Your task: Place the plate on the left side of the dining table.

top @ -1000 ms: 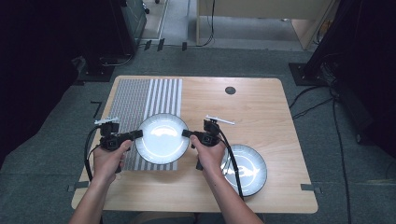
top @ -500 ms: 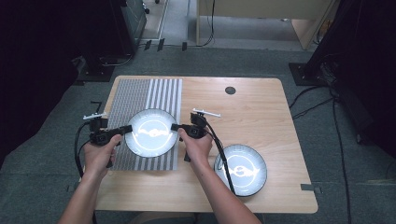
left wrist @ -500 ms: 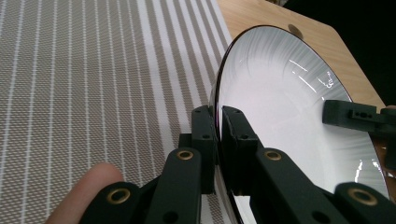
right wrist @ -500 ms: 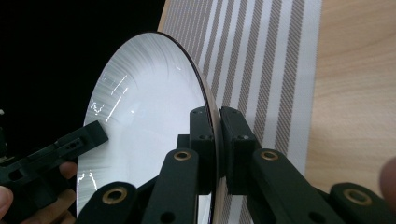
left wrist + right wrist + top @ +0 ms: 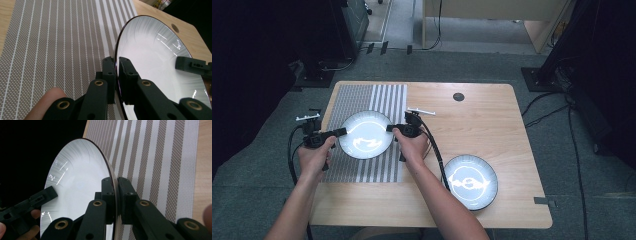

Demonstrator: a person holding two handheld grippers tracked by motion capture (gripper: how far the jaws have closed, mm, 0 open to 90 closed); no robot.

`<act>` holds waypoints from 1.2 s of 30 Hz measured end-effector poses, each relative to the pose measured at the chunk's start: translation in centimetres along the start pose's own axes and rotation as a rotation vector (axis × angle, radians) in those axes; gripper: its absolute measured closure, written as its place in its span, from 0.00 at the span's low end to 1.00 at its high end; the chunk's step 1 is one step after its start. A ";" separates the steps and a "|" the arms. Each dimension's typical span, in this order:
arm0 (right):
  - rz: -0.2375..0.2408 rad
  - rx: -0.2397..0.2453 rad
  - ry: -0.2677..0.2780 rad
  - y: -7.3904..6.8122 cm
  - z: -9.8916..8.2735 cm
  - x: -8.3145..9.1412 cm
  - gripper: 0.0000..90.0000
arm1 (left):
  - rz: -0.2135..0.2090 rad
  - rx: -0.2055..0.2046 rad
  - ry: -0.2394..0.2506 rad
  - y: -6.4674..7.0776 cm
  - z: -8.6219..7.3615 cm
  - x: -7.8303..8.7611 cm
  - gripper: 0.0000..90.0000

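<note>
Wooden desk (image 5: 492,125) with a striped mat (image 5: 362,100), and a plate (image 5: 364,134) gripped from both sides.

Over the mat's middle sits the white, dark-rimmed plate, pinched at its left rim by the left tool (image 5: 341,132) and at its right rim by the right tool (image 5: 390,128). Each tool is clenched on the rim, one jaw above the plate and one below, as both gripper views show: the left tool (image 5: 117,75) and the right tool (image 5: 116,197) bite the edge with the grey-and-white mat beneath. A hand (image 5: 316,156) holds the left tool and another hand (image 5: 413,147) the right. Well apart, near the desk's front right corner, lies a second plate (image 5: 470,181). Farther back, a small dark round hole (image 5: 458,96) marks the desk top.
</note>
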State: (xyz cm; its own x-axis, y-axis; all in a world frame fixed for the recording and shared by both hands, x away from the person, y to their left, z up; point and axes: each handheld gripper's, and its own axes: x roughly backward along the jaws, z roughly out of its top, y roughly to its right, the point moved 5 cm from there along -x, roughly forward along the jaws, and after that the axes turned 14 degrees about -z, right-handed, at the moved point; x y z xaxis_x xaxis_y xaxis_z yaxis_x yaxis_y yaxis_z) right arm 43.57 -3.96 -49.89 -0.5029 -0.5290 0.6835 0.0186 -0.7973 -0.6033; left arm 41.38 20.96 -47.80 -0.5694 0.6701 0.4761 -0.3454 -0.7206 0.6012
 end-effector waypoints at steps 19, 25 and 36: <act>-0.065 -0.055 -0.022 -0.1 2.6 -5.8 0.93 | 0.114 0.047 -0.038 -4.3 2.3 -3.5 0.92; -0.089 -0.073 0.014 0.0 3.7 -6.8 0.92 | 0.113 0.073 -0.053 -5.4 3.0 -4.9 0.91; -0.150 -0.056 0.072 0.5 4.1 -9.1 0.92 | 0.200 0.089 -0.069 -6.3 3.6 -6.7 0.90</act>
State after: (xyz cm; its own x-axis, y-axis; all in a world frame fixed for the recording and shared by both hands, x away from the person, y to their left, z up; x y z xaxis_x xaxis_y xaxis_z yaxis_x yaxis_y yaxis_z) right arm 51.70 -0.80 -54.73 -0.5572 -0.3815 0.7376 -0.1085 -0.8471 -0.5202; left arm 50.07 21.70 -52.43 -0.5662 0.5283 0.6327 -0.1618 -0.8239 0.5432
